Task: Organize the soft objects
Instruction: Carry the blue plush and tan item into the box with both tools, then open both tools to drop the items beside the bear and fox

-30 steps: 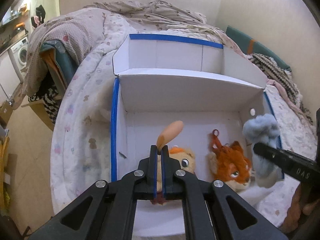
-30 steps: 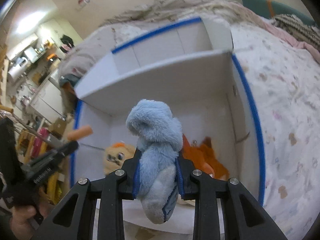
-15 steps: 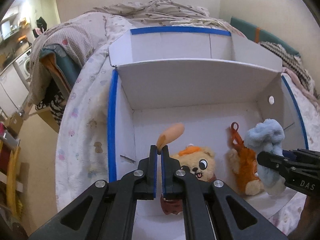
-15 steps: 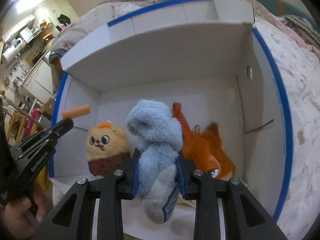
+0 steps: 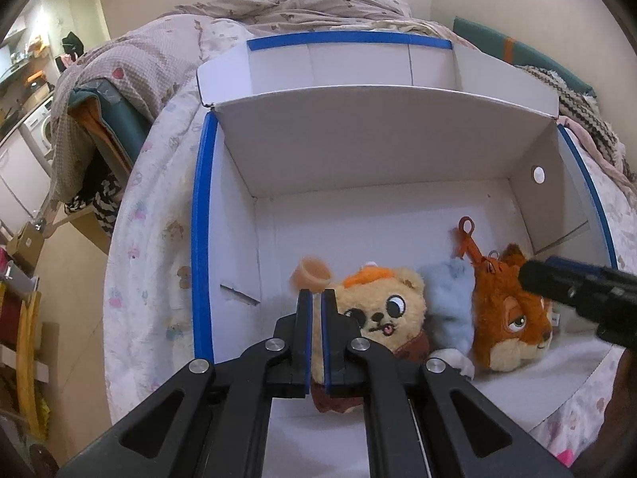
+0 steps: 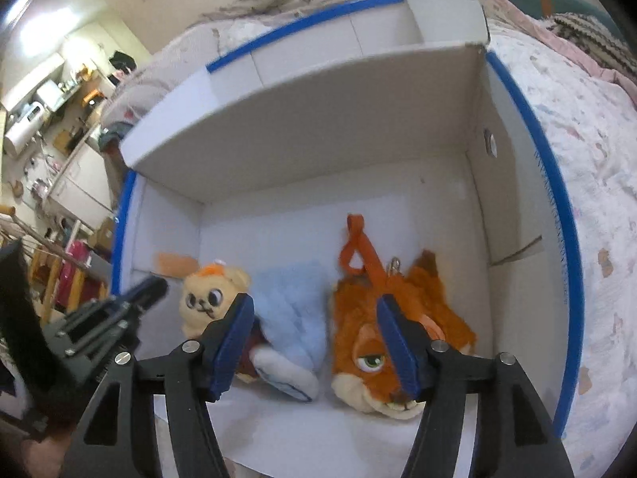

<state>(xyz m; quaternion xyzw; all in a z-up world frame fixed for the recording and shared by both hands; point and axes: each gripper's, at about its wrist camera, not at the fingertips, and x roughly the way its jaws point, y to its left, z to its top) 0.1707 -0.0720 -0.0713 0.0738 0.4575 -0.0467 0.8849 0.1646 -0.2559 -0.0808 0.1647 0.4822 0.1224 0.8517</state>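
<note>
Your right gripper (image 6: 314, 342) is standing with jaws that have just been opening, nothing pressed between its pads now, and the blue plush (image 6: 294, 310) is lying loose on the floor of the white box (image 6: 302, 127), between the bear plush (image 6: 211, 298) and the fox plush (image 6: 382, 318) (a second ago you were holding it up above them). Your left gripper (image 5: 316, 298) is staying clamped on a small orange piece (image 5: 310, 277) beside the bear, so that one is waiting to be placed.
</note>
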